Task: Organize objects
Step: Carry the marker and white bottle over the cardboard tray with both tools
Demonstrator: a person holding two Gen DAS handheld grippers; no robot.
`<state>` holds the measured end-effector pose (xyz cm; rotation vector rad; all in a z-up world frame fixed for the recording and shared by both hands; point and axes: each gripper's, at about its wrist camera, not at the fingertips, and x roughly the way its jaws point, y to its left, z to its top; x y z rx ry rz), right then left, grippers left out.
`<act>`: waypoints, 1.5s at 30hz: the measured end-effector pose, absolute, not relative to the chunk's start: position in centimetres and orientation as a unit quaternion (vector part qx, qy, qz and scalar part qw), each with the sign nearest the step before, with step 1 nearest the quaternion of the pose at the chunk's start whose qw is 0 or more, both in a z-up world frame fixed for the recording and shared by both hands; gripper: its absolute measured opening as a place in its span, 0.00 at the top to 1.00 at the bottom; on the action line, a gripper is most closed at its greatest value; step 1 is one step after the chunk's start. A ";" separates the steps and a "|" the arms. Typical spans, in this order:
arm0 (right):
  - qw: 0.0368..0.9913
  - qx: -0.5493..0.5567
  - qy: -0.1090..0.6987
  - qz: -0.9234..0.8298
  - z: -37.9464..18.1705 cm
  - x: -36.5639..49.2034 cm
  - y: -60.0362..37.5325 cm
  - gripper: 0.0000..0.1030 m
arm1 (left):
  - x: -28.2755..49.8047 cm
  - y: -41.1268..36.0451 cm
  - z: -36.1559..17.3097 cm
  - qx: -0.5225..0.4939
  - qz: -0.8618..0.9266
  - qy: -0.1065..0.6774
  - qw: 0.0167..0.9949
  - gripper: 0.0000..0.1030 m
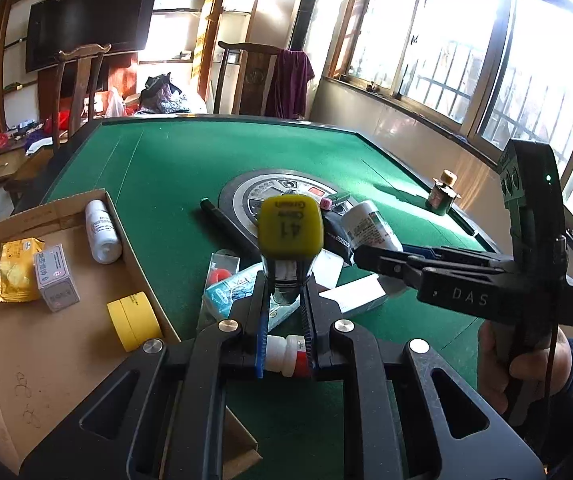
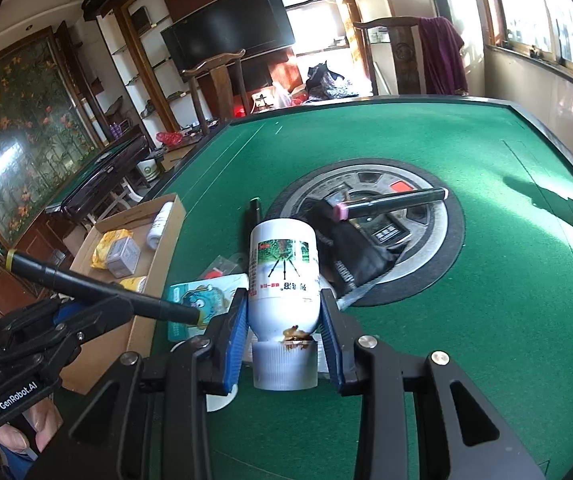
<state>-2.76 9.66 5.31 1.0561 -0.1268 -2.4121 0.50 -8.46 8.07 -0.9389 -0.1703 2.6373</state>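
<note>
My left gripper [image 1: 286,294] is shut on a black marker [image 1: 289,228] whose yellow cap end points at the camera. In the right wrist view the same marker [image 2: 86,284] slants across the left gripper [image 2: 122,306], beside the cardboard box [image 2: 176,210]. My right gripper [image 2: 283,300] is shut on a white bottle [image 2: 282,264] with its cap toward the camera, held just above the green table [image 2: 466,320]. From the left wrist view the right gripper [image 1: 362,258] reaches in from the right with the white bottle [image 1: 368,226].
The cardboard box [image 1: 58,210] holds a white bottle [image 1: 102,232], a yellow packet [image 1: 14,272], a grey carton [image 1: 55,278] and a yellow jar [image 1: 134,322]. On the felt lie a pink-tipped marker [image 2: 390,202], a black pouch [image 2: 350,252], a blister pack [image 2: 194,304] and a small green bottle [image 1: 442,196].
</note>
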 end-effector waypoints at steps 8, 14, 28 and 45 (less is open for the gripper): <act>0.270 0.385 -0.038 -0.882 5.6 -1.1 6.1 0.67 | 1.6 -11.3 9.6 -0.305 0.936 -0.093 0.151 0.86; 0.298 0.385 -0.027 -0.873 6.4 0.3 2.5 0.67 | 4.0 -15.9 11.6 -0.281 0.945 -0.116 0.121 0.86; 0.373 0.418 0.034 -0.827 4.9 2.6 -7.9 0.67 | 7.0 -24.7 8.8 -0.340 0.928 -0.147 0.045 0.86; 0.380 0.481 0.096 -0.785 2.8 1.4 -15.2 0.67 | 4.8 -27.6 5.7 -0.390 0.904 -0.175 0.012 0.86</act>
